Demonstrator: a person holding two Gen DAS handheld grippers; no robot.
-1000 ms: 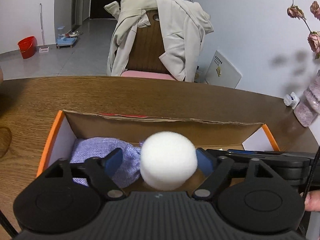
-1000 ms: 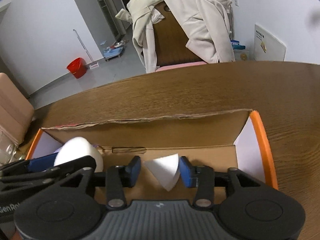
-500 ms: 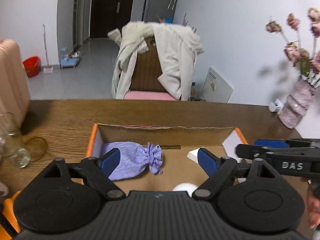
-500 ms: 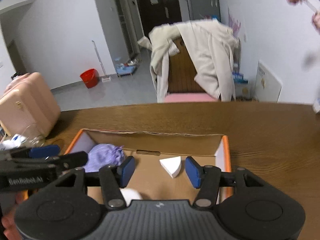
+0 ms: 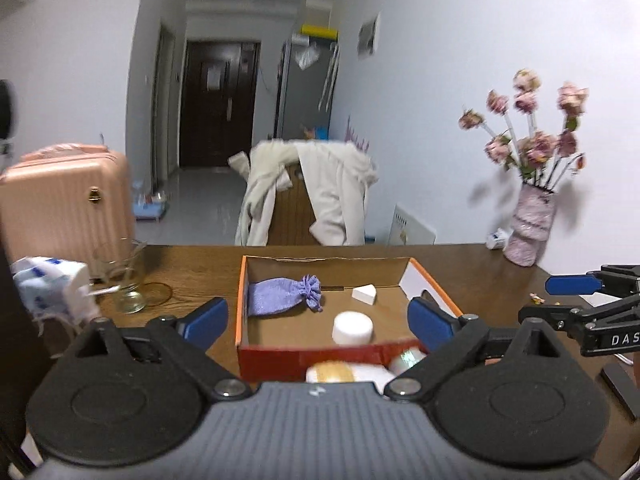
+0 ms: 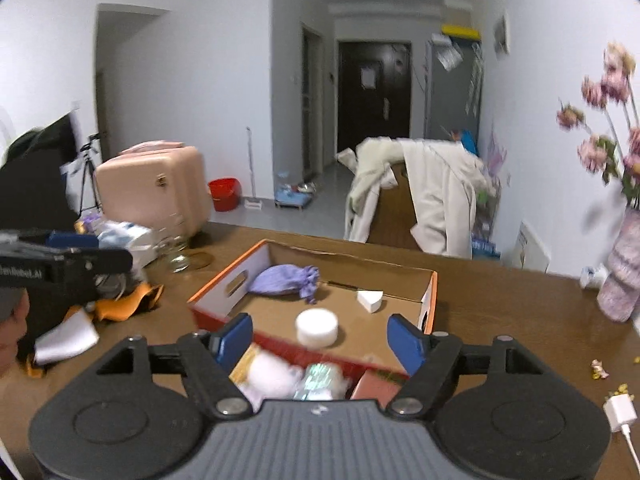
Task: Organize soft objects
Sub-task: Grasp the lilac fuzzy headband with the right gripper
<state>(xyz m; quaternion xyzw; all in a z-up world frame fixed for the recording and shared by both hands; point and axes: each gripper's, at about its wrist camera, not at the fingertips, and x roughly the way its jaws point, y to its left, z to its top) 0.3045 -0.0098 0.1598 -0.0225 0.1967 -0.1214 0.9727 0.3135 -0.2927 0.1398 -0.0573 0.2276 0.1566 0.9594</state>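
An orange-rimmed cardboard box (image 5: 243, 280) (image 6: 224, 272) sits on the brown table. Inside lie a purple drawstring pouch (image 5: 280, 295) (image 6: 280, 280), a round white sponge (image 5: 353, 327) (image 6: 317, 326) and a white wedge sponge (image 5: 364, 293) (image 6: 370, 300). My left gripper (image 5: 318, 320) hovers in front of the box, jaws opening wide, nothing between them. My right gripper (image 6: 320, 338) is also pulled back from the box, jaws opening and empty. Each gripper shows at the edge of the other's view. More soft white items (image 6: 276, 372) (image 5: 344, 372) lie just in front of the box, blurred.
A glass (image 5: 130, 280), a blue-and-white cloth bundle (image 5: 52, 284) and orange fabric (image 6: 128, 300) lie left of the box. A vase of flowers (image 5: 532, 224) stands at the right. A chair draped with a pale coat (image 5: 308, 192) is behind the table. A white charger (image 6: 620, 412) lies at right.
Both grippers let go of their sponges, which now lie in the box. Both opened wider and drew back and up from the box, so the whole box shows.
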